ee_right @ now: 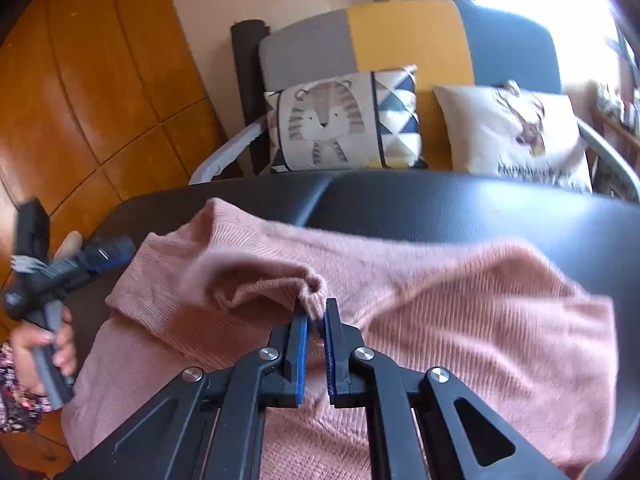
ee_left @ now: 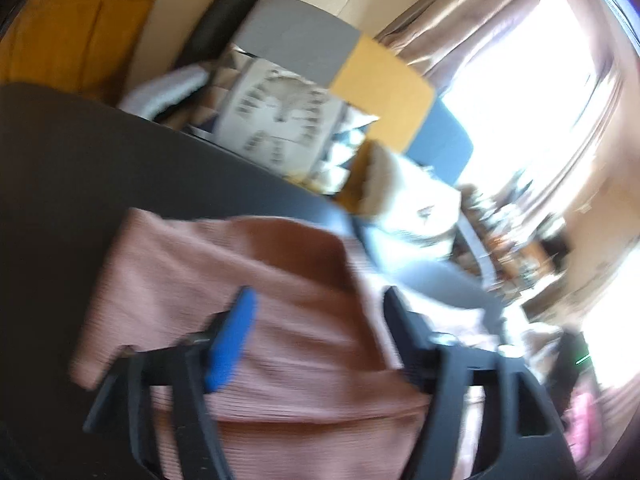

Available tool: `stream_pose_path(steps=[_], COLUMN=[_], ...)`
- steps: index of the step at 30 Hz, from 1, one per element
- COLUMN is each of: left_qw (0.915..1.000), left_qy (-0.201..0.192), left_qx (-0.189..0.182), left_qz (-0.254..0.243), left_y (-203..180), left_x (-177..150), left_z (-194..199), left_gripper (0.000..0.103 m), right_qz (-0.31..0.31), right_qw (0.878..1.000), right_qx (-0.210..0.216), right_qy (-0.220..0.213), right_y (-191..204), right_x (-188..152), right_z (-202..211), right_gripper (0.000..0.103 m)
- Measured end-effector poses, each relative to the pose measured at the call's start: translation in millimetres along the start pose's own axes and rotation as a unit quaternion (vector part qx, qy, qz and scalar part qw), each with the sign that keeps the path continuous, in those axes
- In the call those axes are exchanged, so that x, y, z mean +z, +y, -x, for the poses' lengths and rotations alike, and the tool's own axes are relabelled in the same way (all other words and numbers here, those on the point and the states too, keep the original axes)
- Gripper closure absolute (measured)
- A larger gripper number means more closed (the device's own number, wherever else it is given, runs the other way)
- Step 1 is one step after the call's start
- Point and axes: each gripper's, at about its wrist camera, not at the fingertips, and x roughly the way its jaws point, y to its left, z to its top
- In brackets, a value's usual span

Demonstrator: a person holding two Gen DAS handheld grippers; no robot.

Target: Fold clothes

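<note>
Between right gripper [ee_right: 316,312] fingers, pink sweater [ee_right: 440,300] fold, black table [ee_right: 480,204]

From both wrist cameras we look forward, close over the pink garment [ee_right: 440,320] on the black counter [ee_right: 480,208], sharing the colour-block sofa [ee_right: 400,36] behind; our left view is tilted.

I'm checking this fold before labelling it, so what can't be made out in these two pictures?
- Left wrist view: motion blur smears the pink sweater and cushions; window glare washes out the right side.
- Left hand-held gripper: open, but its fingers hide the sweater beneath.
- Right wrist view: right hand-held gripper is shut on a sweater edge; which part, unclear.
- Sweater's near part is cut off by the bottom edge and the gripper body.
</note>
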Motion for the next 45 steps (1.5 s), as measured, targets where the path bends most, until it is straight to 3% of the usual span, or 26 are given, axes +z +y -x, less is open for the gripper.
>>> stream_pose_path(steps=[3,5,8,10,12,17,23,29,32,33,35,37,41,43,45], left_qw=[0.9984,0.9927,0.9854,0.9869,0.9867,0.9874,0.9832,0.9742,0.9785,0.9801,0.9834,0.9837,0.9775,0.974,0.9712], left_qy=[0.056,0.116,0.16,0.148,0.145,0.148,0.162,0.174,0.169,0.166,0.159,0.155,0.161,0.161,0.156], left_qx=[0.006,0.031,0.047,0.038,0.023,0.041,0.075,0.106,0.095,0.09,0.081,0.088,0.116,0.127,0.139], left_qz=[0.007,0.013,0.035,0.051,0.071,0.039,-0.037,-0.098,-0.071,-0.059,-0.033,-0.028,-0.073,-0.097,-0.114], left_y=[-17.3,-19.7,-16.6,-15.8,-14.5,-25.6,-43.6,-55.3,-46.8,-43.4,-35.0,-34.5,-45.8,-51.1,-55.3], left_x=[1.8,-0.7,-5.0,-3.7,-3.2,-9.3,-17.6,-23.6,-20.8,-19.8,-18.6,-19.2,-24.4,-26.1,-26.9], left_z=[-32.7,-64.0,-93.5,-97.7,-101.4,-103.1,-106.1,-111.1,-105.0,-102.5,-98.8,-98.2,-106.1,-108.7,-110.2], left_gripper=[0.028,0.028,0.028,0.027,0.027,0.027,0.027,0.027,0.032,0.032,0.032,0.032,0.033,0.034,0.057], right_qz=[-0.017,-0.038,-0.075,-0.103,-0.139,-0.239,-0.381,-0.433,-0.458,-0.459,-0.426,-0.412,-0.451,-0.447,-0.439], right_qw=[1.0,0.999,0.996,0.992,0.985,0.956,0.902,0.874,0.862,0.862,0.883,0.891,0.87,0.873,0.879], right_qx=[0.007,0.02,0.043,0.065,0.095,0.168,0.197,0.214,0.204,0.204,0.173,0.162,0.183,0.179,0.172], right_qy=[-0.01,-0.01,-0.015,-0.024,-0.028,-0.02,0.051,0.054,0.069,0.073,0.09,0.096,0.081,0.077,0.074], right_y=[-6.8,-12.8,-22.7,-28.7,-35.7,-54.4,-69.7,-76.7,-75.4,-73.6,-66.9,-65.8,-73.6,-72.1,-69.7], right_x=[-14.6,-20.1,-24.1,-25.9,-26.9,-25.5,-40.1,-44.5,-43.5,-42.1,-36.7,-36.1,-43.3,-41.7,-39.3], right_z=[-3.8,-5.1,0.4,10.7,15.2,12.0,-16.1,-29.9,-25.7,-20.4,-12.8,-15.4,-28.9,-31.7,-34.1], right_gripper=[0.097,0.097,0.092,0.083,0.082,0.077,0.077,0.077,0.077,0.077,0.077,0.076,0.077,0.077,0.086])
